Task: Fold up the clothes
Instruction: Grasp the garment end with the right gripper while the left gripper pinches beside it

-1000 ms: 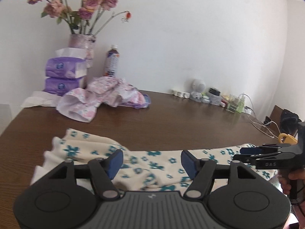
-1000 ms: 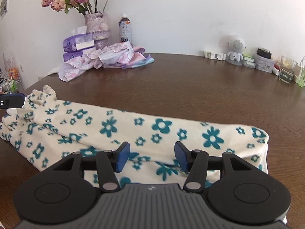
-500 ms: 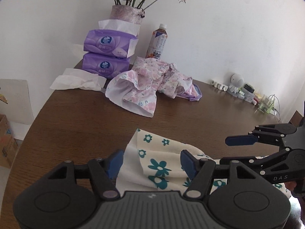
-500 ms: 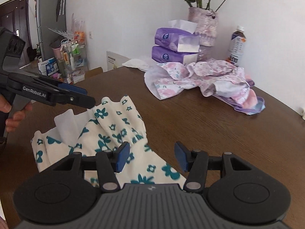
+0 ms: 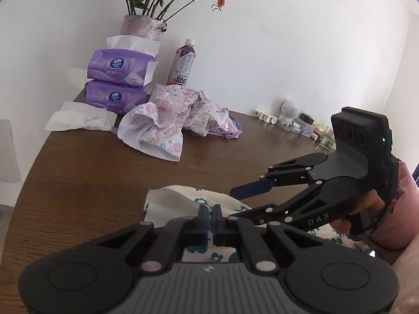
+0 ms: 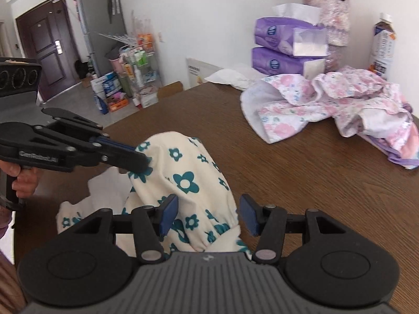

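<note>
On the brown table (image 6: 301, 183), the teal-flowered garment (image 6: 183, 178) is pinched by the clenched left gripper (image 6: 138, 161) (far-left edge); the right gripper (image 6: 207, 214) is spread just above its near end.

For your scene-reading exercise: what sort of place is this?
Probably a lived-in home: a wooden table holds a vase of roses and tissue packs; a cluttered storage rack stands near a front door.

The worktop (image 6: 314, 183) is dark brown wood with a fine grain and a soft sheen. The cream garment (image 6: 188, 178) with teal flowers is soft matt cloth. At two o'clock lies the pink garment (image 6: 340, 104), a thin, crumpled cloth. Both the left gripper (image 5: 212, 217) and the right gripper (image 6: 207, 212) are matt black plastic with blue pads. The tissue packs (image 5: 117, 78) have glossy purple plastic wrap around white paper.
</note>
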Action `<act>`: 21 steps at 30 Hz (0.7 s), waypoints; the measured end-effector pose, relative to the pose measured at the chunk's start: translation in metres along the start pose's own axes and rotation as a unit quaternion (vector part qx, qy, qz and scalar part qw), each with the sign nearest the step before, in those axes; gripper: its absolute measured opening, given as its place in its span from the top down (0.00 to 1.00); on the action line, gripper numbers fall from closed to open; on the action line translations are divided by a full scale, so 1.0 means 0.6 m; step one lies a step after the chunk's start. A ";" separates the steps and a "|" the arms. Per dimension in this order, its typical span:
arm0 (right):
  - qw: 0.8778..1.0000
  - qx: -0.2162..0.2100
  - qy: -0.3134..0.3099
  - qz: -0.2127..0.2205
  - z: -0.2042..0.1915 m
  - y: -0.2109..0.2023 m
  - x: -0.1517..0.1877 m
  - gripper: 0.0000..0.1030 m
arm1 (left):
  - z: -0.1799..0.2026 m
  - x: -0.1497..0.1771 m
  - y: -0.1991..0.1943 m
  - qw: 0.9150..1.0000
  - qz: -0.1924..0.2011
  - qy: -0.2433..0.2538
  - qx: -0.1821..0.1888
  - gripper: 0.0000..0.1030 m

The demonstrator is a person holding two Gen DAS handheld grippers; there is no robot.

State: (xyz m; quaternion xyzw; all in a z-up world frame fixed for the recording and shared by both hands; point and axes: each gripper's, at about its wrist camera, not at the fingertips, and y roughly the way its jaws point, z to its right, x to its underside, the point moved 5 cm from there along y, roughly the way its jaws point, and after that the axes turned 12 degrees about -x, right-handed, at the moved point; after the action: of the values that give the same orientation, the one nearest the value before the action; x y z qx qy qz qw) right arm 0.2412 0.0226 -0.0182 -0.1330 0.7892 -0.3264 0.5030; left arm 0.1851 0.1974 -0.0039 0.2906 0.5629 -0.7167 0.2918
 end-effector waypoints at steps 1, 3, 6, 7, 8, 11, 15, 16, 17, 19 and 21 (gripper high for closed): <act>1.000 -0.008 -0.002 -0.003 -0.002 0.004 -0.001 0.47 | -0.001 0.000 -0.004 1.000 0.003 -0.001 -0.001 0.97; 1.000 -0.011 -0.005 -0.009 -0.006 0.012 0.001 0.47 | -0.004 0.001 -0.013 1.000 0.008 -0.003 -0.003 0.92; 1.000 -0.007 -0.009 -0.012 -0.009 0.017 0.004 0.47 | -0.008 0.002 -0.026 1.000 0.015 -0.005 -0.006 0.70; 1.000 -0.004 -0.009 -0.006 -0.010 0.012 0.004 0.47 | -0.010 0.003 -0.030 1.000 0.018 -0.006 -0.007 0.68; 1.000 0.000 -0.008 0.001 -0.012 0.006 0.004 0.47 | -0.011 0.003 -0.034 1.000 0.021 -0.007 -0.008 0.68; 1.000 0.002 -0.022 0.016 -0.028 -0.011 0.001 0.47 | -0.020 0.001 -0.025 1.000 0.007 -0.010 -0.006 0.71; 0.998 -0.014 -0.059 0.017 -0.065 -0.010 -0.004 0.47 | -0.006 -0.004 -0.011 0.998 -0.008 -0.023 0.053 0.98; 0.997 -0.016 -0.070 0.009 -0.074 -0.001 -0.004 0.47 | -0.001 -0.008 -0.010 0.999 -0.002 -0.018 0.049 0.99; 0.997 -0.015 -0.080 0.001 -0.082 0.010 -0.004 0.47 | 0.005 -0.013 -0.012 0.998 0.005 -0.014 0.054 1.00; 0.996 -0.011 -0.092 -0.007 -0.092 0.024 -0.003 0.48 | 0.015 -0.024 -0.016 0.998 0.018 -0.008 0.066 1.00; 0.995 -0.003 -0.096 -0.005 -0.095 0.029 -0.004 0.54 | 0.028 -0.032 -0.020 0.996 0.029 -0.002 0.083 1.00</act>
State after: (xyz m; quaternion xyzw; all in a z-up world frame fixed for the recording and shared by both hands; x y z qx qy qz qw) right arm 0.1939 0.0589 -0.0120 -0.1692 0.7374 -0.3118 0.5747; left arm 0.1873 0.1850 0.0215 0.3285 0.4927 -0.7526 0.2881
